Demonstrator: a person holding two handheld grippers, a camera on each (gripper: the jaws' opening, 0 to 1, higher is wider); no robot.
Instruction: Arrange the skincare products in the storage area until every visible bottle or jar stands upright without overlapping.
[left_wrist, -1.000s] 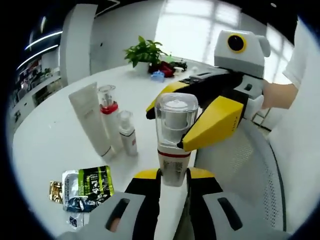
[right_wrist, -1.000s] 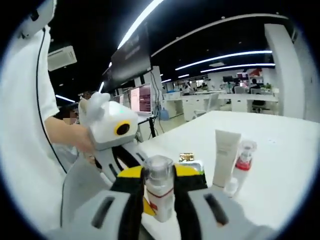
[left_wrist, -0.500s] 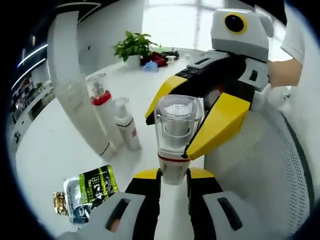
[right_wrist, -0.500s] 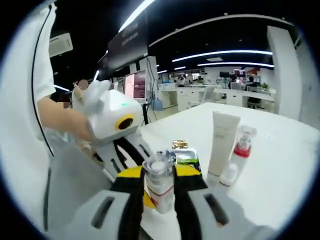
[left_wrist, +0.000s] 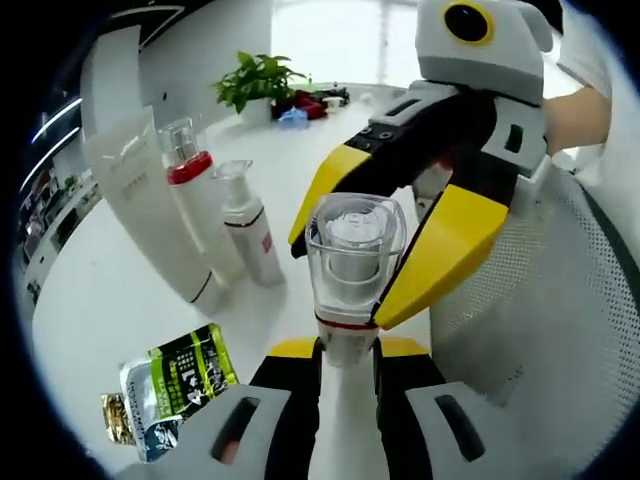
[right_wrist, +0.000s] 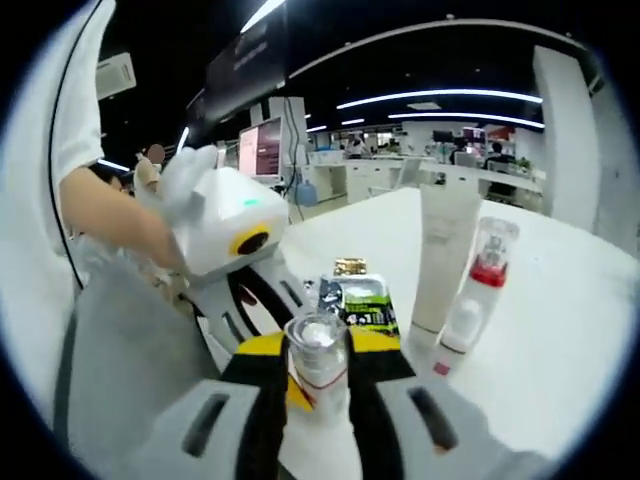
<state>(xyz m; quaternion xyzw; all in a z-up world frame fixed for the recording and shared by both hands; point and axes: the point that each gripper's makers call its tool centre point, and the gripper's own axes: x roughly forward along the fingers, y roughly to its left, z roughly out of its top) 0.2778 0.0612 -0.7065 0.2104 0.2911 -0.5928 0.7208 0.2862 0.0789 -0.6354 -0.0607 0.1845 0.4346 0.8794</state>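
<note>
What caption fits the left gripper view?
Both grippers' jaws hold one clear-capped bottle upright beside three standing skincare products.

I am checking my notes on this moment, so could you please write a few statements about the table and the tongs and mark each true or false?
1. Both tongs grip the clear-capped bottle. True.
2. The white tube lies flat. False: it stands upright.
3. The red-collared bottle stands beside the tube. True.
4. The green sachet stands upright. False: it lies flat on the table.
5. A potted plant sits at the far end. True.
</note>
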